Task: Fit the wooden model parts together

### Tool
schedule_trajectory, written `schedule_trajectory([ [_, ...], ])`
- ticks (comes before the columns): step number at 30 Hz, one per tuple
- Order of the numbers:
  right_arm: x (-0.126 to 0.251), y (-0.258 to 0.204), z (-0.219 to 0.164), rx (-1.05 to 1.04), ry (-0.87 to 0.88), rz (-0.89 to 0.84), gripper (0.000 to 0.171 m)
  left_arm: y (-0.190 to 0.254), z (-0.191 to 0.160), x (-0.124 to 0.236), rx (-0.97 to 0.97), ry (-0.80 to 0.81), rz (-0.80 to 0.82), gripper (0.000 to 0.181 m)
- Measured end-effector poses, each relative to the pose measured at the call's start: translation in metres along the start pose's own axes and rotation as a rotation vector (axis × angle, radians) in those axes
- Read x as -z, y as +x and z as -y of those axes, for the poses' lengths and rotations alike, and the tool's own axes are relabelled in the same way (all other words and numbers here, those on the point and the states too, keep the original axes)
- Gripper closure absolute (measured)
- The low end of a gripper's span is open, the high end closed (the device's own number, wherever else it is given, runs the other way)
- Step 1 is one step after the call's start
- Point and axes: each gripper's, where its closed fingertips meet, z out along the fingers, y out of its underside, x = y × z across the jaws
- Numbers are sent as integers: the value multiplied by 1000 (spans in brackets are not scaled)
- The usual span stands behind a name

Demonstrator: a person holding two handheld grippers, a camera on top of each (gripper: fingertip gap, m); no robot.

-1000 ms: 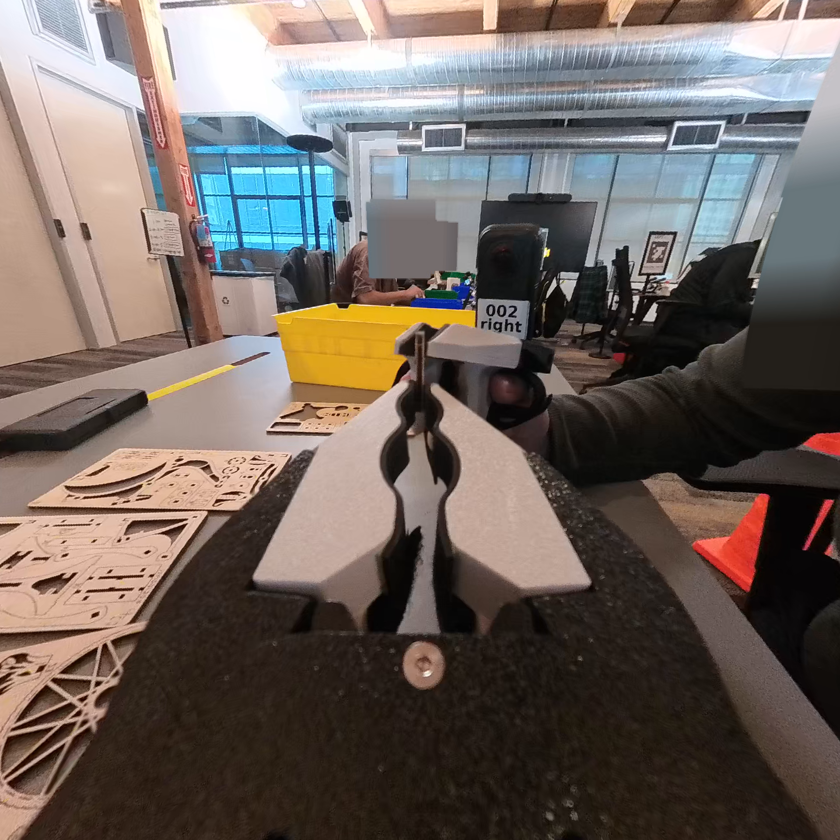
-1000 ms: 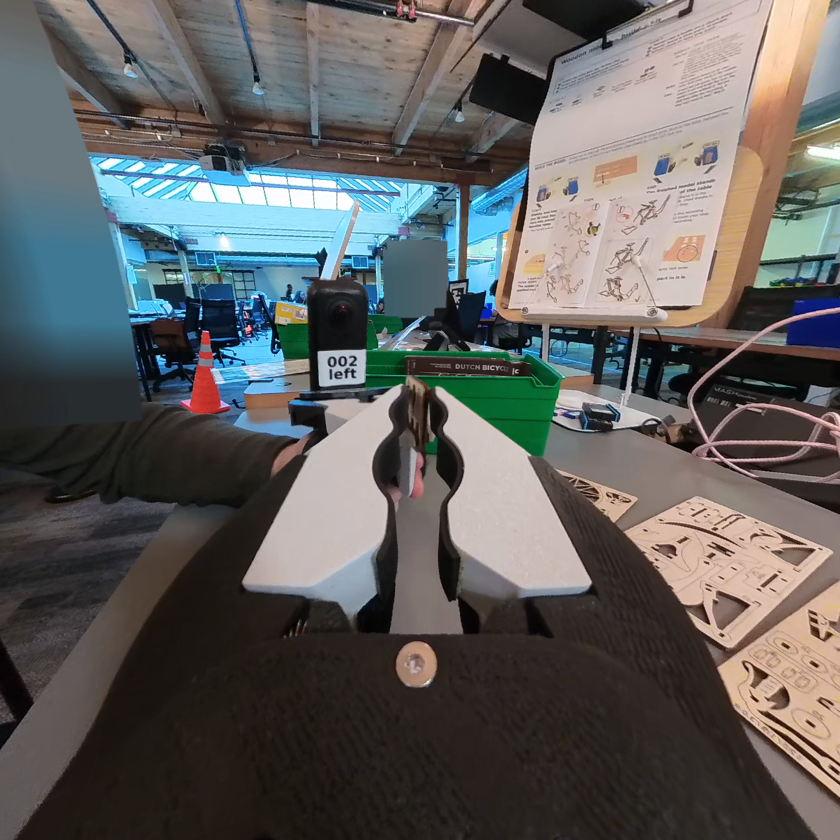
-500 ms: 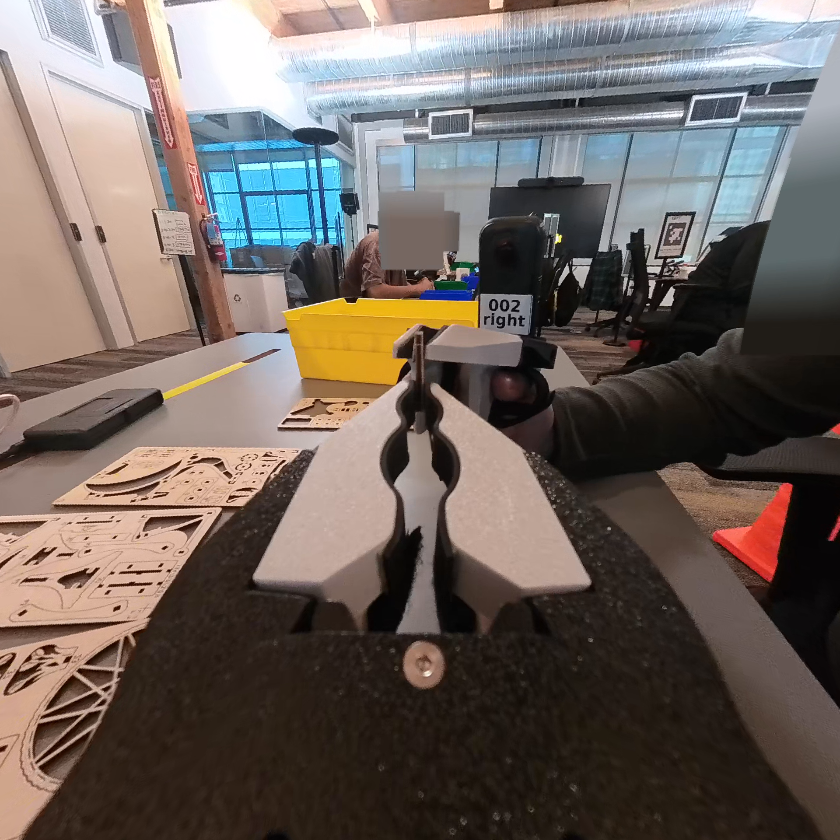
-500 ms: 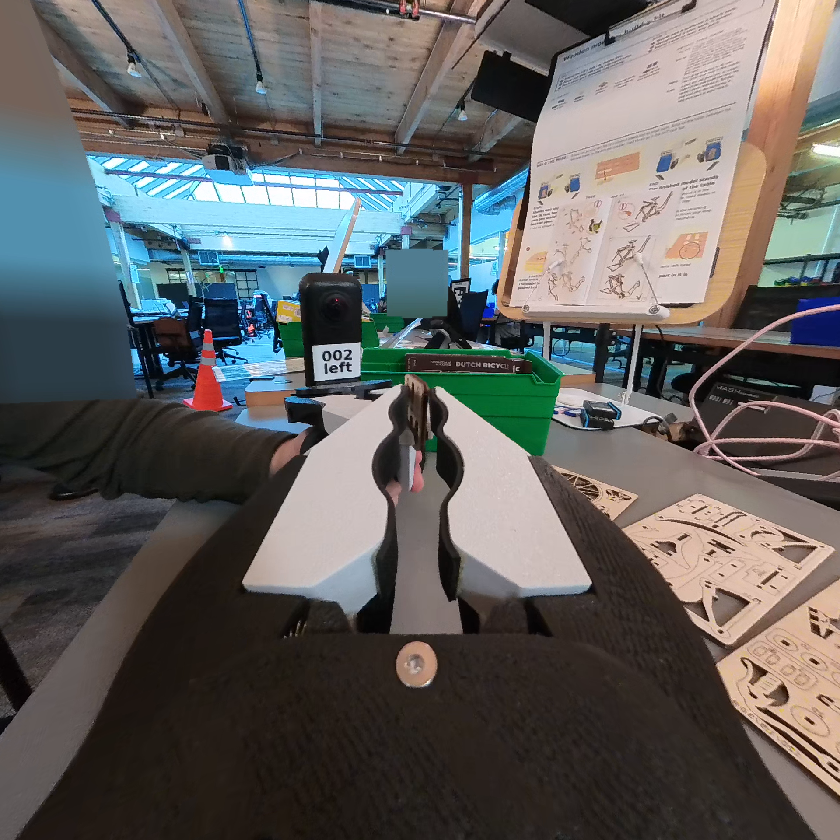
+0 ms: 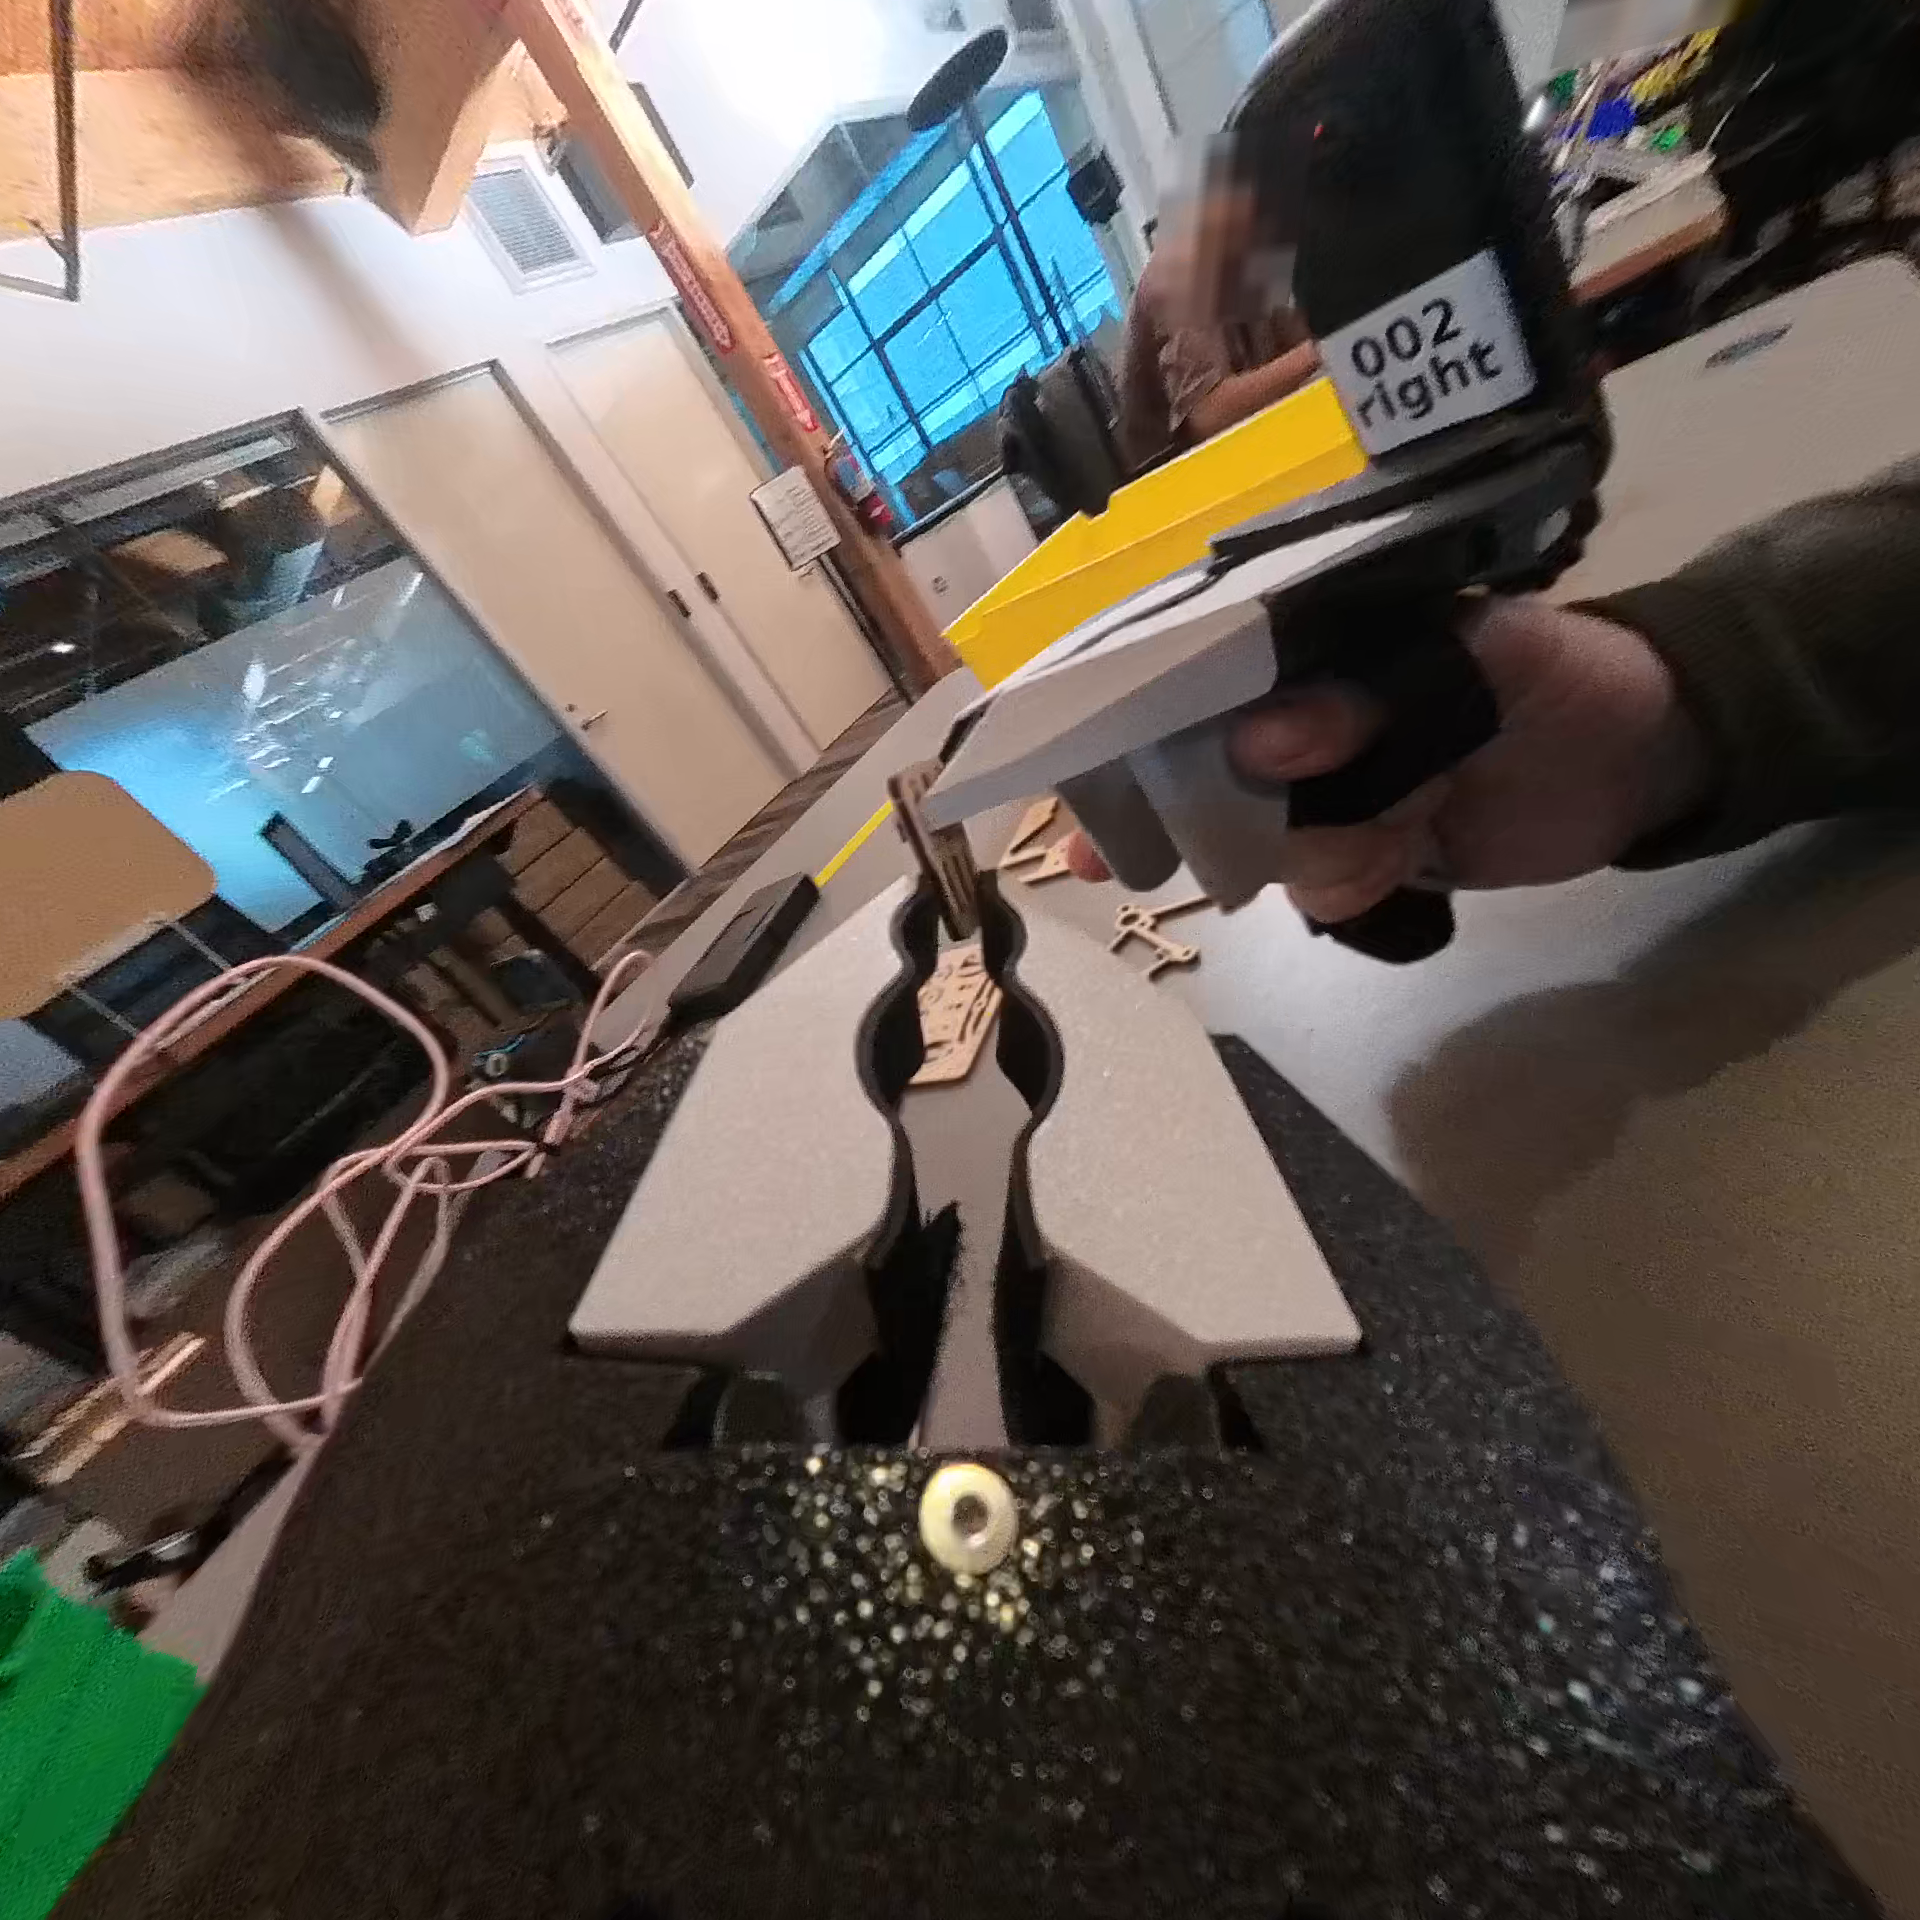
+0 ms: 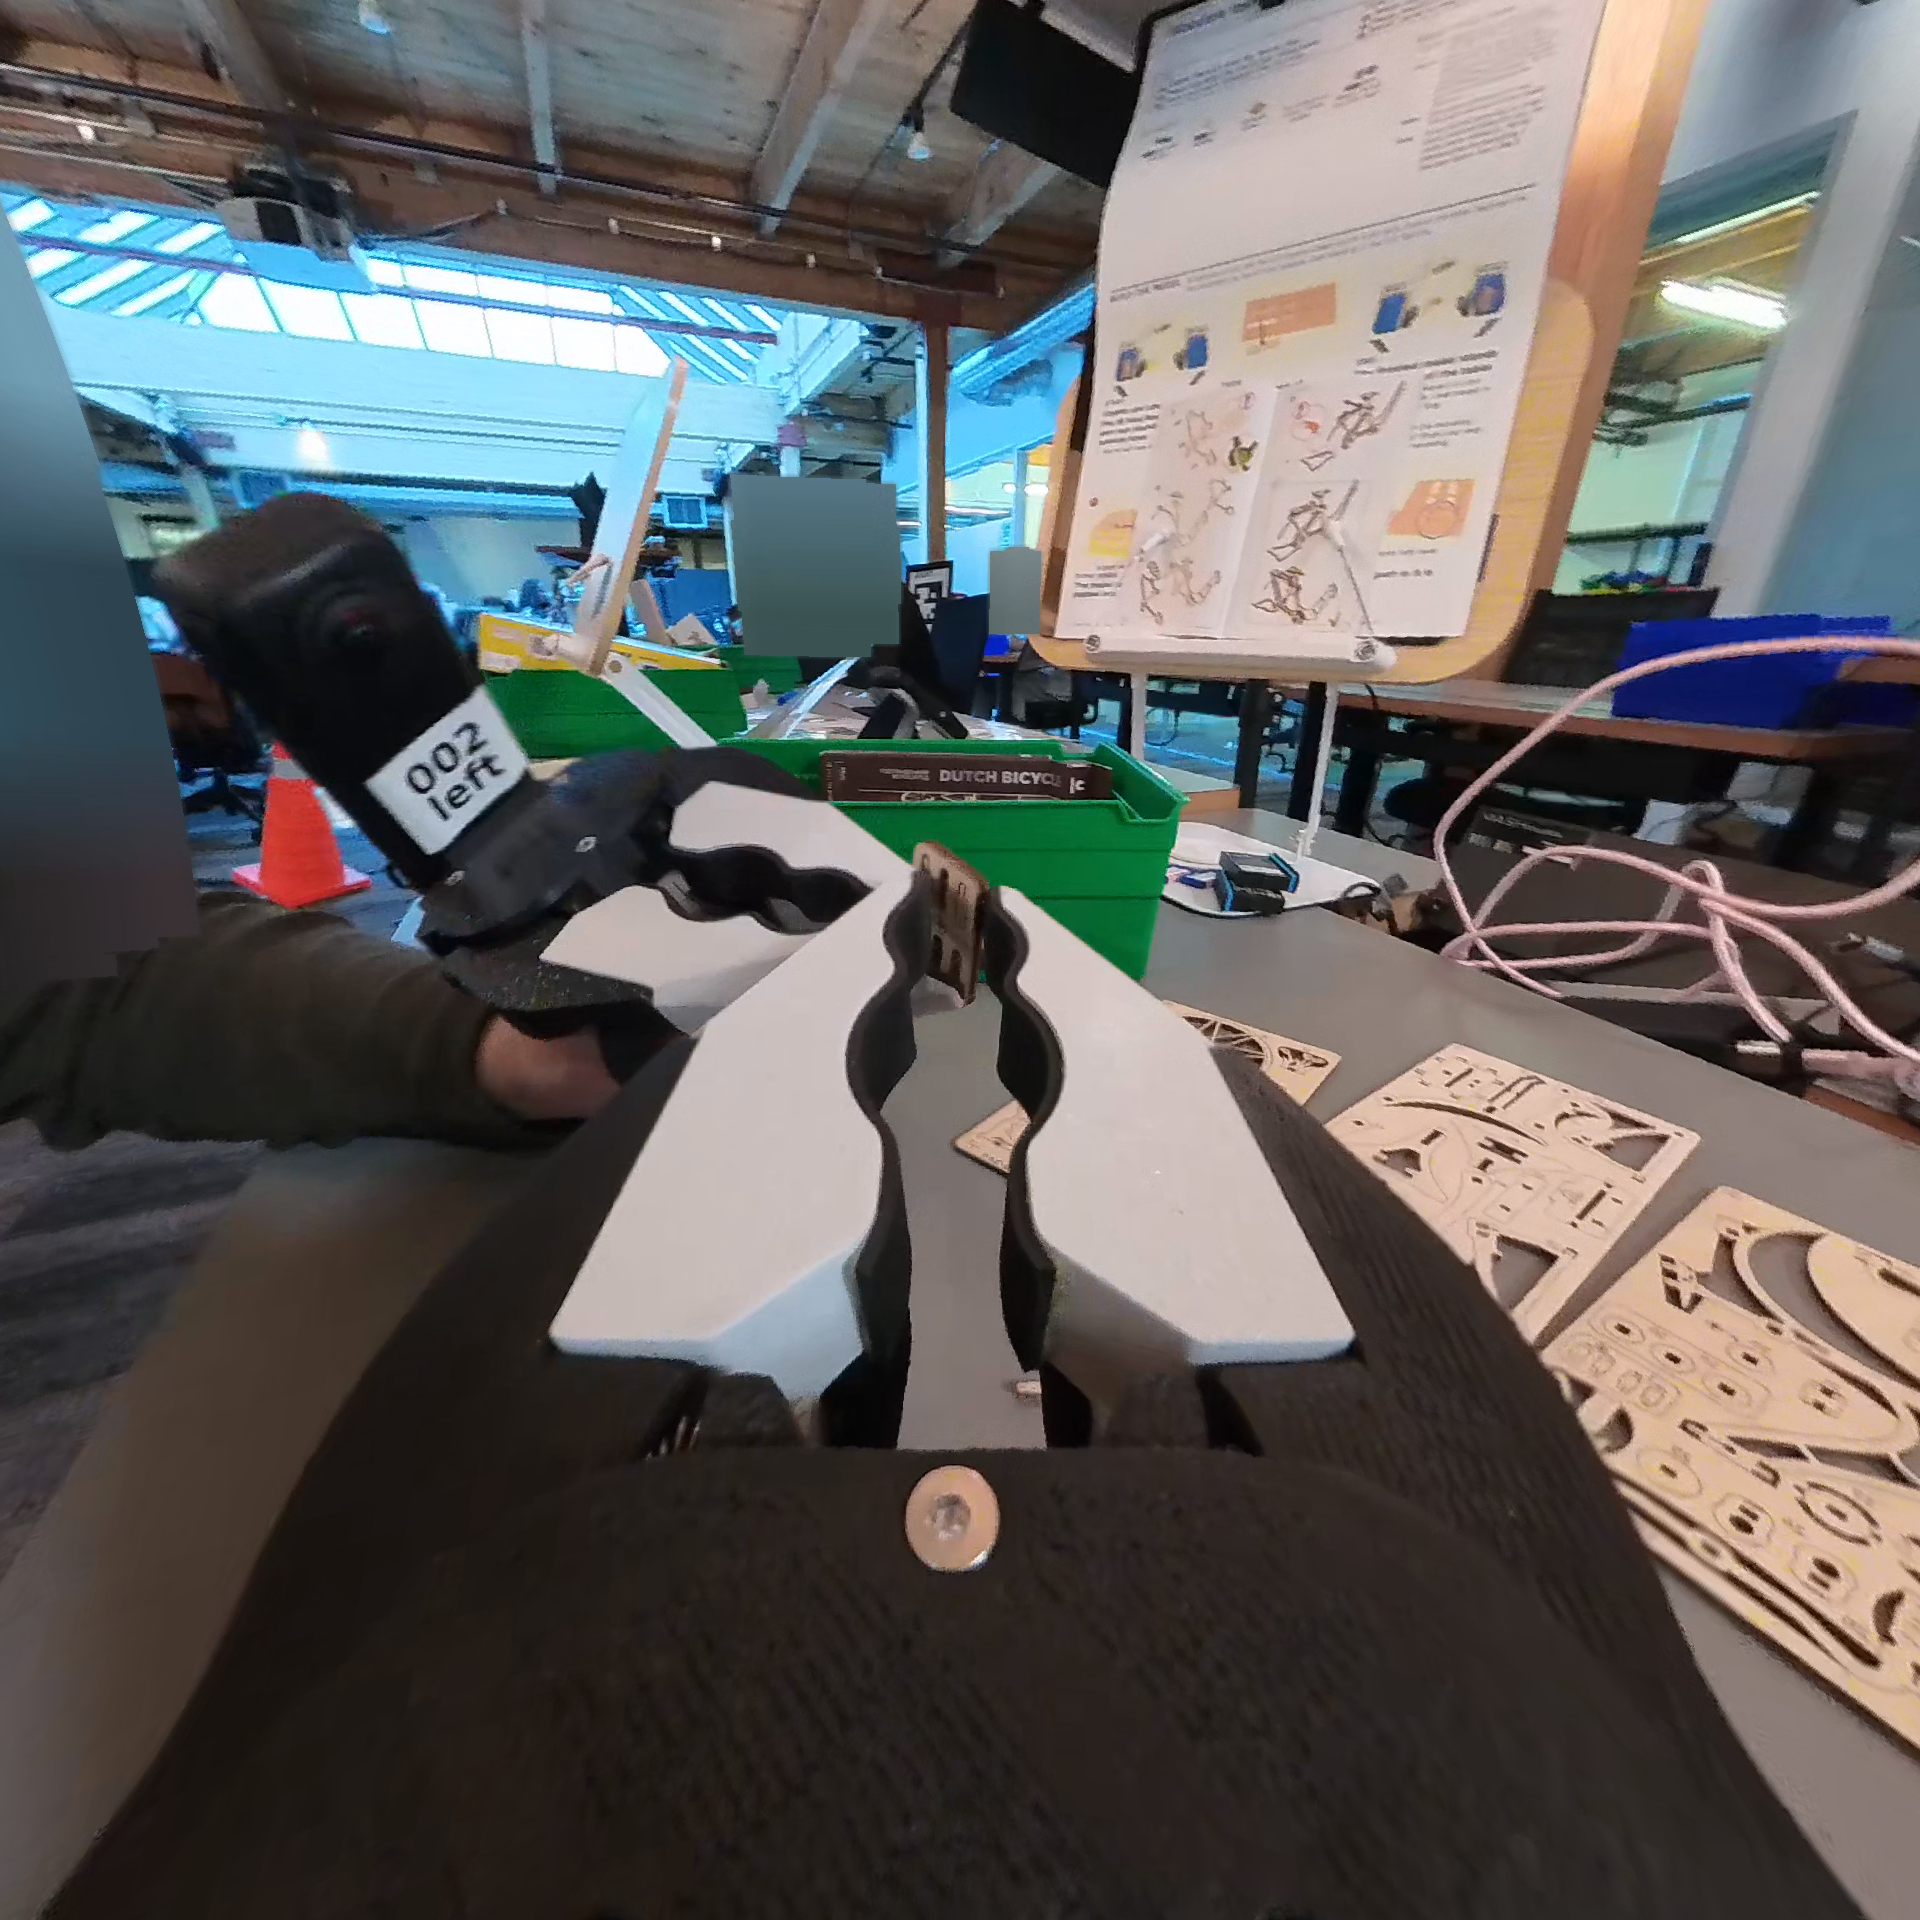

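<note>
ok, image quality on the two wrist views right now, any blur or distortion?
Left wrist view: tilted and motion-blurred, worst at the edges, and the wood part at the left gripper is soft. Right wrist view: sharper, the part in the right gripper is crisp; fisheye bends the sheets at the edge.

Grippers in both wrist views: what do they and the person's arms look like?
Both grippers, left and right, match: two pale grey wedge fingers with wavy black inner pads on a speckled black body with a silver screw. Each carries a black camera bearing a white label. The person wears dark olive long sleeves.
</note>
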Motion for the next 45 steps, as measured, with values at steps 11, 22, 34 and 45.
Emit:
schedule_trajectory([
  [11, 1, -8, 10, -76, 93, 80, 164, 2, 12, 3, 324, 134, -173, 180],
  [22, 3, -13, 11, -220, 128, 201, 166, 5, 24, 9, 491, 276, -270, 177],
  [34, 0, -3, 6, 170, -4, -29, 161, -1, 12, 5, 378, 141, -182, 181],
  [45, 1, -5, 8, 0, 34, 67, 162, -1, 14, 5, 469, 174, -207, 181],
])
